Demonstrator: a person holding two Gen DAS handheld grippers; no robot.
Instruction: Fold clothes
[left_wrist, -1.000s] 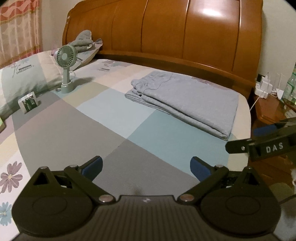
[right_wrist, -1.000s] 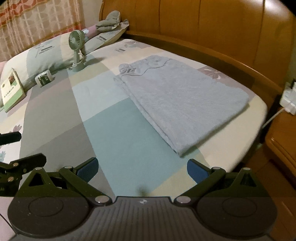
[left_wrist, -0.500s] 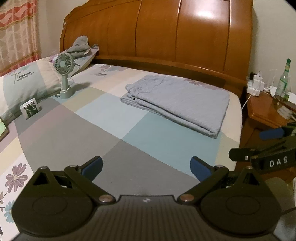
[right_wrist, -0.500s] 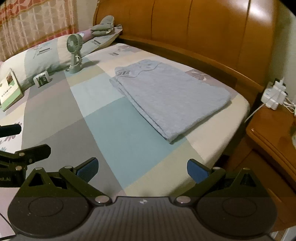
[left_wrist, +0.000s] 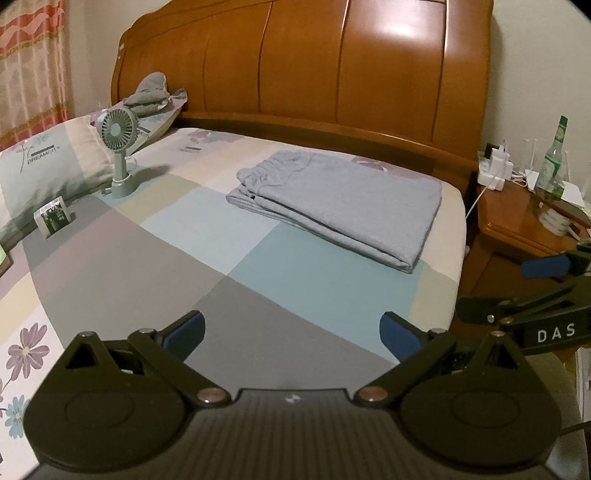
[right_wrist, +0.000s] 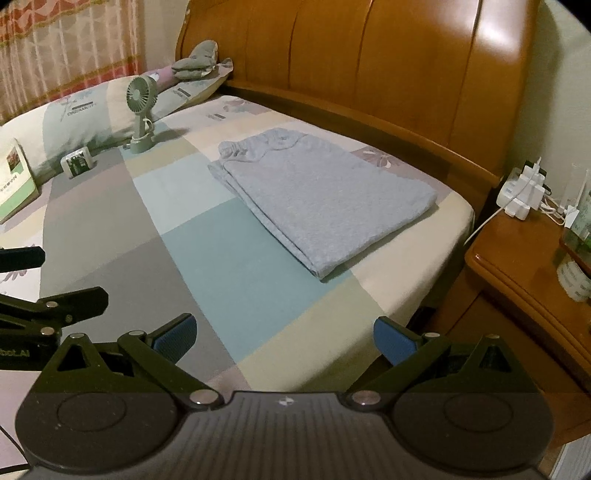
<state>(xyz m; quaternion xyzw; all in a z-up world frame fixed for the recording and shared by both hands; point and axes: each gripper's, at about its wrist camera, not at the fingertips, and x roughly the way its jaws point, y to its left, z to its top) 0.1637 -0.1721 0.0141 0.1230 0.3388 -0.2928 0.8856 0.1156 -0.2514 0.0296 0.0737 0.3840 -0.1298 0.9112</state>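
Observation:
A grey-blue garment (left_wrist: 343, 205) (right_wrist: 321, 199) lies folded in a flat rectangle on the bed, near the headboard and the right edge. My left gripper (left_wrist: 291, 334) hovers open over the grey patch of the bedspread, well short of the garment, with nothing between its blue pads. My right gripper (right_wrist: 282, 338) is open too, above the bed's near right corner, and holds nothing. Each gripper shows at the edge of the other's view: the right gripper's blue pad (left_wrist: 545, 266) and the left one's black finger (right_wrist: 55, 304).
A small green fan (left_wrist: 120, 155) (right_wrist: 142, 114), a little box (left_wrist: 53, 218), a book (right_wrist: 13, 181) and pillows (left_wrist: 44, 166) sit at the bed's left. A wooden nightstand (right_wrist: 517, 266) with a bottle (left_wrist: 552, 158) and chargers (right_wrist: 522, 192) stands to the right, below the wooden headboard (left_wrist: 332, 74).
Both grippers have pulled back and up from the bed, so the folded garment looks smaller and farther off. The nightstand has come into view. Both stay open.

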